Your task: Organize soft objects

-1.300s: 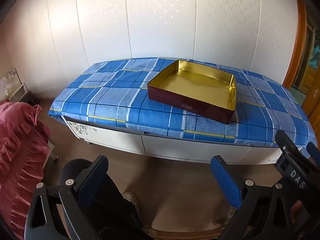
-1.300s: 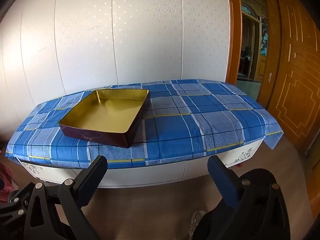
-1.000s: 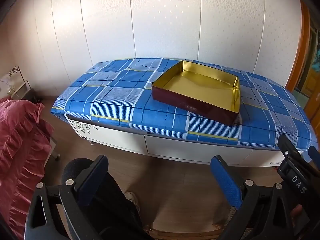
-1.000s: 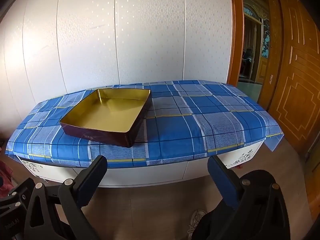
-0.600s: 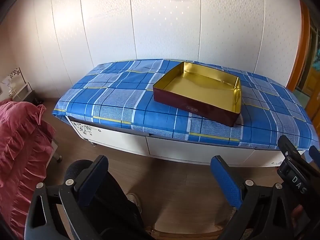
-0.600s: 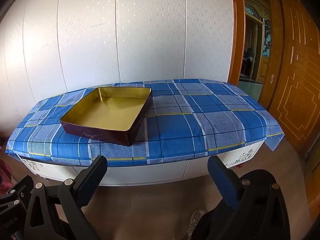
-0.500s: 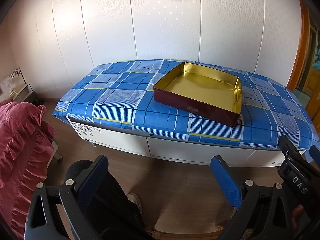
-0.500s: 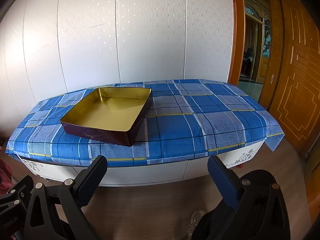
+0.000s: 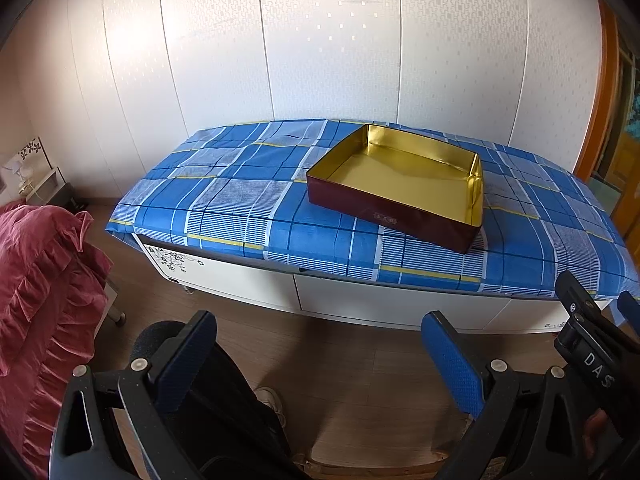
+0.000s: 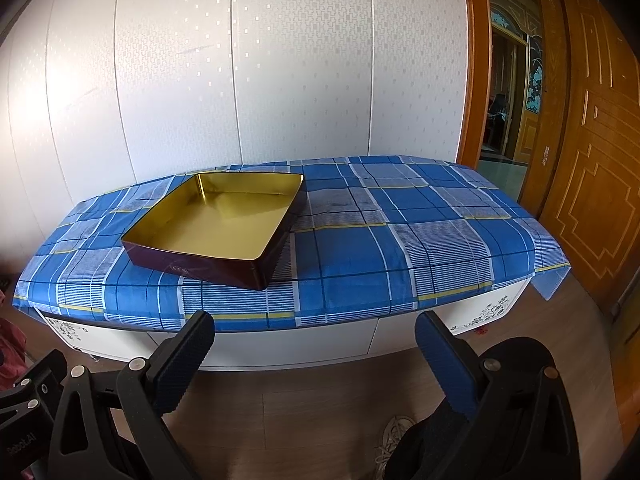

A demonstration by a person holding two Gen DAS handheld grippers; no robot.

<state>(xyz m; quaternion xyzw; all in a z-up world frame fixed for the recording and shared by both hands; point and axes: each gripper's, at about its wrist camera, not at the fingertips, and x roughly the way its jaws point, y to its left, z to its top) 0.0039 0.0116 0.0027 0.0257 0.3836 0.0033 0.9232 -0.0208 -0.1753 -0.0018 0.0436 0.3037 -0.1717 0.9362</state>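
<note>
Both cameras have backed off a little since the earlier pictures, so the tin sits a bit farther away and more floor shows.

Closest in, the left gripper (image 9: 318,354) has its blue fingers (image 9: 450,362) spread wide with nothing between them. The right gripper (image 10: 316,354) is spread wide too and holds nothing. Both hang over the wood floor (image 10: 320,412), in front of the cabinet (image 10: 288,346) and well apart from the tin.

A black part at the right edge of the left view reads "DAS". One at the lower left of the right view reads "Robot.AI".

Farther on, a blue check cloth (image 10: 400,248) covers the cabinet top. The tin (image 9: 400,176) lies on it, gold inside and dark red outside. It has a small label (image 9: 385,219) too tiny to read.

A red frilly cloth (image 9: 36,300) is at the far left.
</note>
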